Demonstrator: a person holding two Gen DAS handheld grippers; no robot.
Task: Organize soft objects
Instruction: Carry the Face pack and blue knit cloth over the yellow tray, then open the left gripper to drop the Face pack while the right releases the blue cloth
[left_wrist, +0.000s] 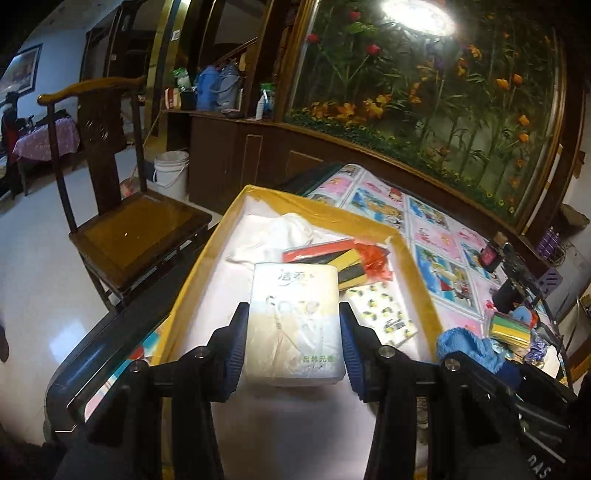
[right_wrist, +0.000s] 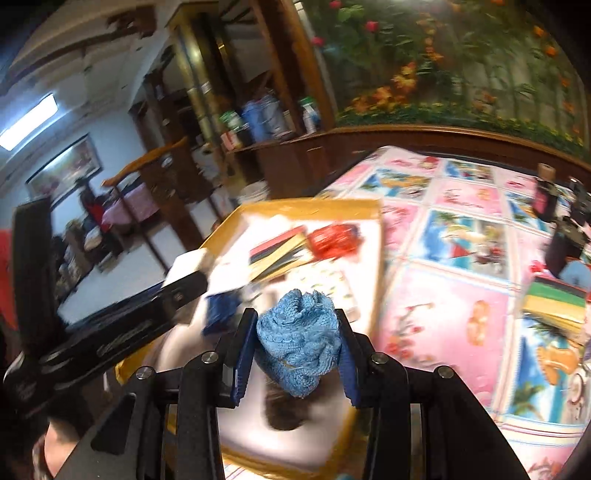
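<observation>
Cartoon-print cloth covers the bench (right_wrist: 443, 314); yellow-rimmed box (left_wrist: 332, 214) sits at its left. Left gripper (left_wrist: 291, 325) jaws clamp a tissue pack (left_wrist: 295, 325) over the box, probably for dropping in. Right gripper (right_wrist: 295, 347) jaws pinch a blue knit cloth (right_wrist: 299, 339) above the near edge.

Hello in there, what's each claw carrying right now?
Left gripper shut on tissue pack, above yellow-rimmed box. Right gripper shut on blue knitted cloth. Nothing in the way.
</observation>
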